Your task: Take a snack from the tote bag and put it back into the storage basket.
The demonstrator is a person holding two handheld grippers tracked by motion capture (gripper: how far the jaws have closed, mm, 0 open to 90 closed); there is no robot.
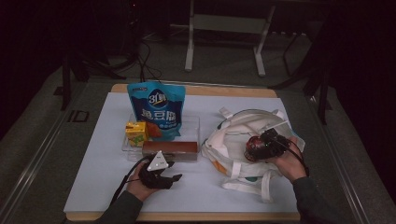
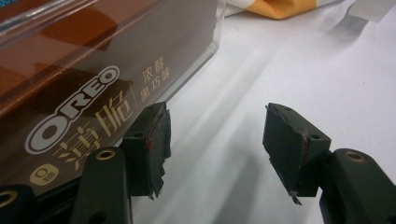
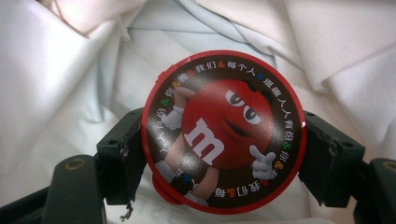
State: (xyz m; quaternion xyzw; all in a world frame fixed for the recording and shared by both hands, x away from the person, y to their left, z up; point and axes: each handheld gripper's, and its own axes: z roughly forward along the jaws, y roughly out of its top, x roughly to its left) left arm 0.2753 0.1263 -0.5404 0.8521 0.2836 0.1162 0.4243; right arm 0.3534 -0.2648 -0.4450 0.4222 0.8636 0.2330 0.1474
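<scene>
Left gripper (image 1: pixel 176 177): nearest the camera in the high view, held in one hand at the table's near edge; jaws seen standing apart, nothing between them.
Left gripper pads (image 2: pixel 158 140): two counted, one close beside the brown box, the other over bare white surface.
Oreo box (image 2: pixel 84 84): one, long and brown, laid along the front of the clear tray; also seen in the high view (image 1: pixel 169 149).
Clear tray (image 1: pixel 194 122): one, set on the white sheet near mid-table.
Blue pouch (image 1: pixel 158 109): one, stood upright in the tray behind the box.
Yellow carton (image 1: pixel 136 133): one, small, placed at the pouch's left, in the tray.
Right gripper (image 1: pixel 256 148): held in the other hand over the bag; jaws clamped on the round tin from both sides.
M&M's tin (image 3: pixel 224 133): one, round, red-rimmed, lid printed with a red character; gripped just above the bag's white folds; seen in the high view at (image 1: pixel 252 144).
White bag (image 1: pixel 233 140): one, cloth, crumpled at the right of the tray, straps spread toward the near edge.
Table (image 1: pixel 102 186): one, covered by a white sheet.
</scene>
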